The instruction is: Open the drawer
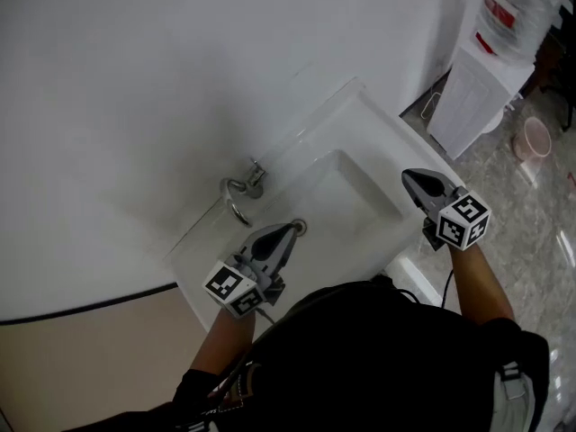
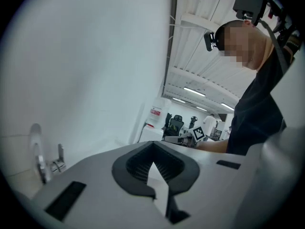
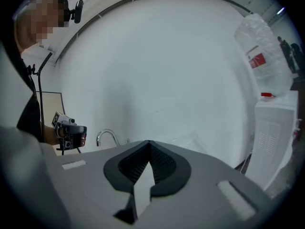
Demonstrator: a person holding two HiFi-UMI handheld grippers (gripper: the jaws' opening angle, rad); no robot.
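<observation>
No drawer shows in any view. In the head view my left gripper (image 1: 292, 229) hangs over the basin of a white sink (image 1: 360, 115), close to the drain, with its jaws shut and nothing between them. My right gripper (image 1: 409, 176) is over the sink's right rim, also shut and empty. The left gripper view has the closed left gripper (image 2: 153, 143) aimed along a white wall, with the faucet (image 2: 40, 161) at the left. Seen in its own view, the right gripper (image 3: 148, 142) has its tips together and faces the wall and faucet (image 3: 108, 136).
A chrome faucet (image 1: 241, 192) stands at the sink's back edge against the white wall. A white water dispenser (image 1: 477, 88) with a bottle stands at the right on the marble floor. Beside it lies a pink bowl (image 1: 537, 138).
</observation>
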